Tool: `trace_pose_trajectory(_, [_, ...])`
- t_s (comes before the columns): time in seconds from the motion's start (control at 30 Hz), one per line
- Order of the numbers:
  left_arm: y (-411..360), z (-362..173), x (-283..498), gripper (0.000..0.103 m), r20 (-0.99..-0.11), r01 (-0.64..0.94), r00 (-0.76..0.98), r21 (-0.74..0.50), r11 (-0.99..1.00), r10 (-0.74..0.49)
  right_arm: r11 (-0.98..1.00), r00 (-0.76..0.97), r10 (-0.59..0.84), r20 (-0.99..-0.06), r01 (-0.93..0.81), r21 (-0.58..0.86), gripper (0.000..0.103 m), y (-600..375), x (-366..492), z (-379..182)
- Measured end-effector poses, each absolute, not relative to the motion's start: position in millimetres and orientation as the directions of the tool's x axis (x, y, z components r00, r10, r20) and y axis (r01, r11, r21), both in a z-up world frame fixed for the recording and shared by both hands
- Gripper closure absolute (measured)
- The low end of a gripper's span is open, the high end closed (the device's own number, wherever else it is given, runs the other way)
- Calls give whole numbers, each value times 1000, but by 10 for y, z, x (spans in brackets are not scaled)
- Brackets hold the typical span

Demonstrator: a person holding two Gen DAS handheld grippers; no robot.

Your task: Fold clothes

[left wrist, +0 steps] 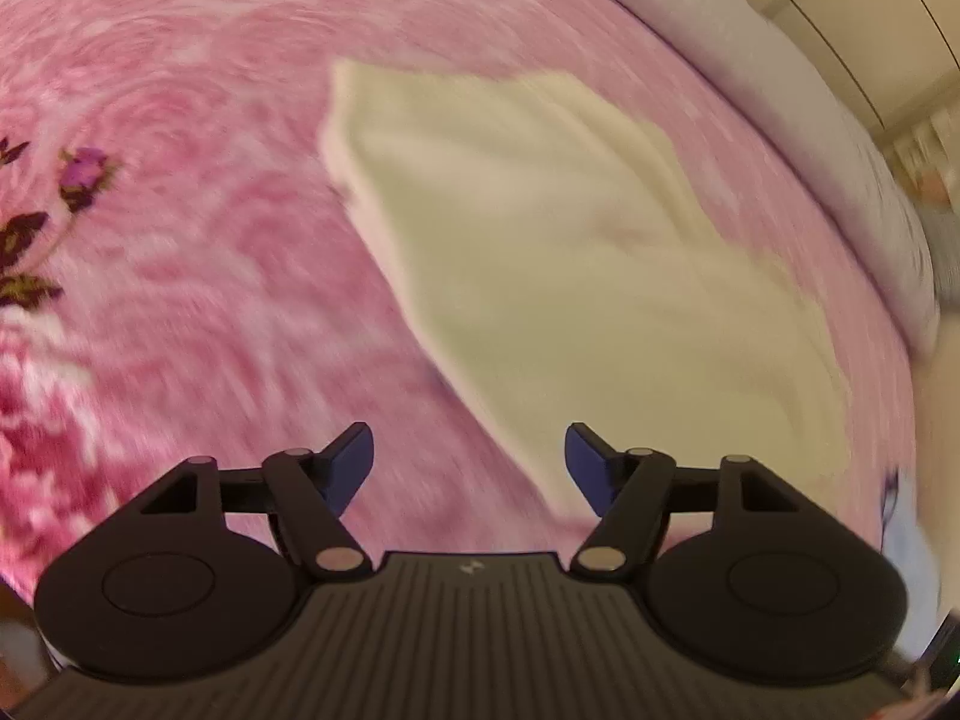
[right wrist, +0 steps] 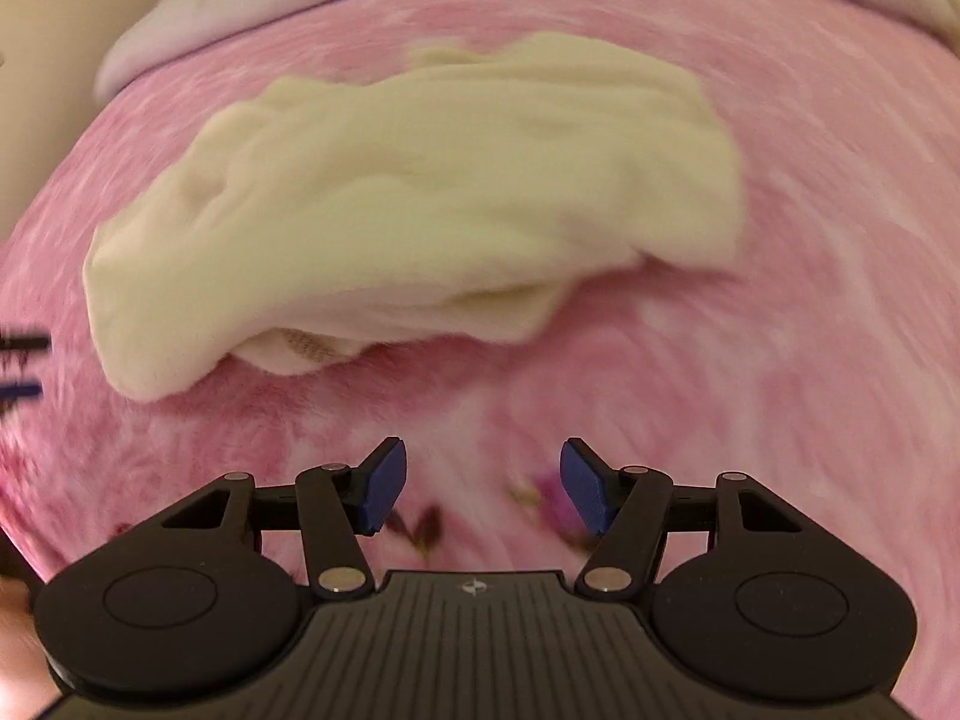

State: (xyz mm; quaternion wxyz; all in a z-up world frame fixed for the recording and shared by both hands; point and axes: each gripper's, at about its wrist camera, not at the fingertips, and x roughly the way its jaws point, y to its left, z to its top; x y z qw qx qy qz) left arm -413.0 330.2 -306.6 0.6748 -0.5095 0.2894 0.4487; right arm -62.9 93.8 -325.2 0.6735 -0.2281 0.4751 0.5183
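Both grippers, my left gripper (left wrist: 470, 468) and right gripper (right wrist: 483, 486), are hanging open and empty over the pink floral blanket (right wrist: 810, 360). I'm eyeing the crumpled cream garment (right wrist: 420, 198) lying ahead; pinching separate edges should spread it flat.

Two fisheye views, each mounted just behind a black two-finger gripper and looking forward and steeply down along its blue-padded fingers. The left wrist view looks past the left gripper (left wrist: 470, 468) at a pink floral plush blanket (left wrist: 180, 120), close up (heavily blurred). The right wrist view looks past the right gripper (right wrist: 483, 486). Both share a crumpled cream fabric garment (left wrist: 570, 276) (right wrist: 432, 198) and the blanket (right wrist: 810, 300).
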Motion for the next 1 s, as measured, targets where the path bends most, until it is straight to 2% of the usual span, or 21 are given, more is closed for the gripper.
trace_pose_trajectory(0.1, [3527,-3191,-4245,36,-834,-884,450,-466,29,321,341,61,512,-857,-930,137,42,1083,-661,-3387])
trace_pose_trajectory(0.2, [3736,-3361,-4312,34,-816,-860,481,-511,-9,320,377,99,543,-834,-916,138,35,1159,-606,-3504])
trace_pose_trajectory(0.3, [3949,-3541,-4373,33,-789,-822,523,-567,-55,322,362,94,588,-804,-919,157,33,1236,-620,-3570])
trace_pose_trajectory(0.43, [4206,-3741,-4411,19,-744,-765,578,-637,-96,334,347,105,620,-777,-926,152,31,1352,-709,-3635])
trace_pose_trajectory(0.47, [4260,-3753,-4402,19,-734,-756,587,-648,-94,341,350,107,627,-772,-924,156,38,1369,-722,-3631])
trace_pose_trajectory(0.5, [4316,-3760,-4387,19,-725,-749,595,-657,-88,346,364,110,631,-768,-916,168,57,1380,-719,-3616])
trace_pose_trajectory(0.53, [4375,-3761,-4368,26,-718,-746,602,-662,-76,349,378,112,634,-765,-908,181,69,1391,-716,-3600])
trace_pose_trajectory(0.57, [4424,-3757,-4342,34,-717,-746,606,-663,-67,346,394,115,637,-762,-898,194,94,1403,-709,-3583])
trace_pose_trajectory(0.6, [4464,-3756,-4312,39,-720,-749,608,-660,-58,335,415,118,638,-761,-885,211,99,1415,-689,-3554])
trace_pose_trajectory(0.63, [4507,-3765,-4292,70,-715,-744,621,-667,-45,322,427,120,655,-746,-874,234,99,1394,-692,-3500])
trace_pose_trajectory(0.67, [4546,-3772,-4280,96,-703,-732,642,-681,-30,304,437,124,670,-732,-863,254,100,1372,-700,-3440])
trace_pose_trajectory(0.77, [4594,-3695,-4286,96,-673,-710,681,-704,32,290,445,148,716,-682,-849,284,101,1283,-760,-3156])
trace_pose_trajectory(0.9, [4432,-3317,-4471,96,-641,-694,710,-707,135,293,466,188,773,-605,-816,343,101,990,-761,-2704])
trace_pose_trajectory(0.97, [4392,-3171,-4550,97,-632,-686,719,-712,150,288,496,171,725,-668,-802,332,101,925,-707,-2683])
trace_pose_trajectory(1.0, [4380,-3106,-4581,97,-628,-682,724,-714,158,285,511,164,696,-699,-797,321,98,898,-689,-2690])
